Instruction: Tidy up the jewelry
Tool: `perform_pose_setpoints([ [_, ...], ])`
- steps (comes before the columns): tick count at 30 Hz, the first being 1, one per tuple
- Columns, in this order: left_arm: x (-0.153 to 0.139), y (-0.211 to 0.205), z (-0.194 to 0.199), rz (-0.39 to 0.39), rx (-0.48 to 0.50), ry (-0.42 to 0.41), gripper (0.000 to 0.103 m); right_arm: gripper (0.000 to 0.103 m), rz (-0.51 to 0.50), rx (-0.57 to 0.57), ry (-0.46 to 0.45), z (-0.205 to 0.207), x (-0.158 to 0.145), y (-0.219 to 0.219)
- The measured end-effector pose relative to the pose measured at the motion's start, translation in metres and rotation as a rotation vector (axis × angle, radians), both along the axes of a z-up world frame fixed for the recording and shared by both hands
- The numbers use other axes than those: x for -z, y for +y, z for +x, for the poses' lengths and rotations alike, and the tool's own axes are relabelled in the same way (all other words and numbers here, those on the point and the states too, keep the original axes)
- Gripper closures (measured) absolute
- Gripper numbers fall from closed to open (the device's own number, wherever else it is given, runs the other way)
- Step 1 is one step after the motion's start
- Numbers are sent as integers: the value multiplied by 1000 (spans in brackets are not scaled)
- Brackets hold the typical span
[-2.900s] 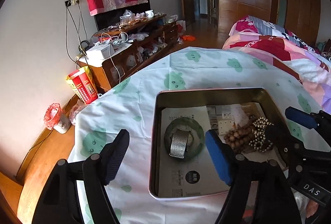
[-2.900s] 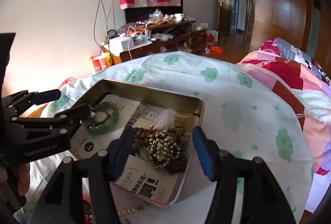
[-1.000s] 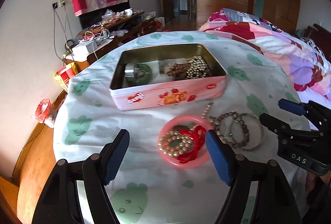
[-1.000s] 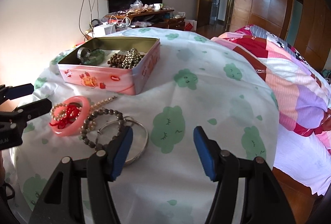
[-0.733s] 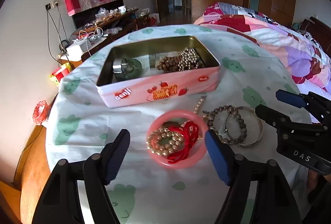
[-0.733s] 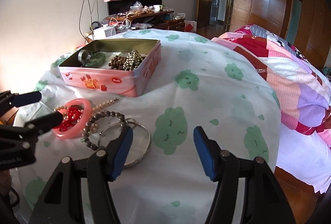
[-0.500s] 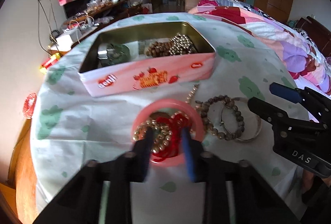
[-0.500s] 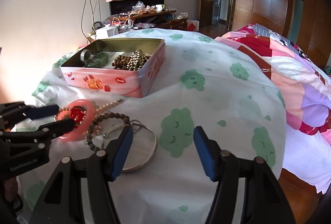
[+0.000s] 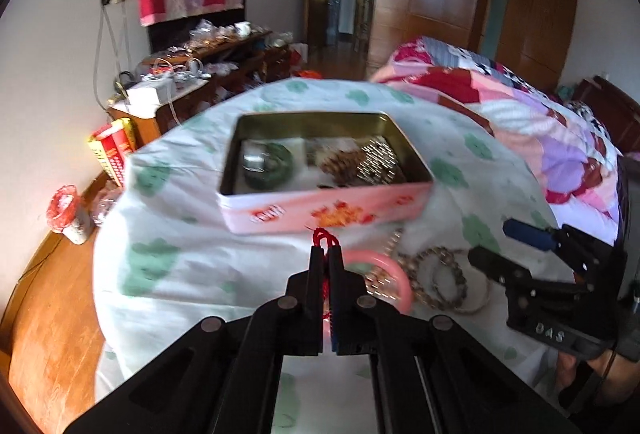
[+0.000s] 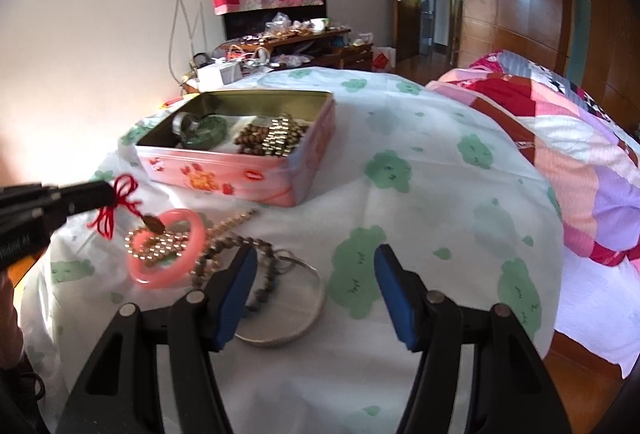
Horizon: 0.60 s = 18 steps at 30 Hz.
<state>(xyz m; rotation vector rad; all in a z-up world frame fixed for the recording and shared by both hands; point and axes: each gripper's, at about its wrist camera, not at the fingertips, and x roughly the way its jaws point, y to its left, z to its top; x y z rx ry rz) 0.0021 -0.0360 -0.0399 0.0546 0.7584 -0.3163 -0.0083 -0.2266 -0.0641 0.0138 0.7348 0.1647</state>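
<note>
**Jewelry sorting: tabletop stock as I see it from the two wrist cameras**

1. Left tongs [image 9: 327, 254]: clenched on a red cord [image 9: 322, 236], whose loops poke out past the fingertips. In the right wrist view the same tongs [image 10: 105, 196] come in from the left edge, and the red cord [image 10: 116, 207] hangs from them above the cloth with a small dark pendant [image 10: 154, 222] at its lower end, just over the pink bangle.

2. Right tongs [image 10: 314, 280]: released, jaws wide apart, holding nothing, low over the green-patterned tablecloth [image 10: 432, 201]. The left wrist view shows them at the right edge [image 9: 496, 248], likewise parted.

3. Pink bangle [image 10: 170, 250]: flat on the cloth in front of the tin, with a coil of gold-coloured beads [image 10: 158, 244] lying inside its ring.

4. Brown bead bracelet [image 10: 240, 254] and thin silver bangle [image 10: 296, 314]: just beside the pink bangle, overlapping each other, partly hidden by my right tongs' left finger. A pale bead strand [image 10: 236, 220] runs from this group toward the tin.

5. Pink tin [image 10: 224, 173]: open, lid absent from view, at the far side of the tabletop. Contents (left to right): a metal mesh band [image 10: 186, 123] resting on a green bangle [image 10: 208, 133], then brown wooden beads [image 10: 250, 137] touching a heap of shiny gold beads [image 10: 282, 139].

6. Quilted bed [image 10: 560, 137]: right of the tabletop.
</note>
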Motion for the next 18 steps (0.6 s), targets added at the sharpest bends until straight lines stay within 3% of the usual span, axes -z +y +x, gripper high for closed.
perform_pose_setpoints([
  [3, 1, 7, 3, 21, -33, -13, 103, 42, -9, -45, -4, 3, -1, 13],
  [5, 5, 9, 7, 27, -44, -4, 103, 53, -21, -73, 0, 7, 1, 21],
  [8, 12, 14, 11, 45, -67, 3, 103, 61, -45, -96, 32, 17, 10, 31],
  [12, 18, 19, 15, 40, -76, 17, 103, 64, -66, -109, 88, 24, 23, 37],
  [15, 19, 18, 13, 34, -71, 23, 103, 77, -66, -127, 89, 22, 23, 38],
  [17, 19, 18, 12, 33, -71, 21, 103, 91, -69, -126, 85, 20, 23, 38],
  [18, 19, 19, 12, 31, -72, 21, 103, 91, -65, -130, 84, 19, 22, 37],
])
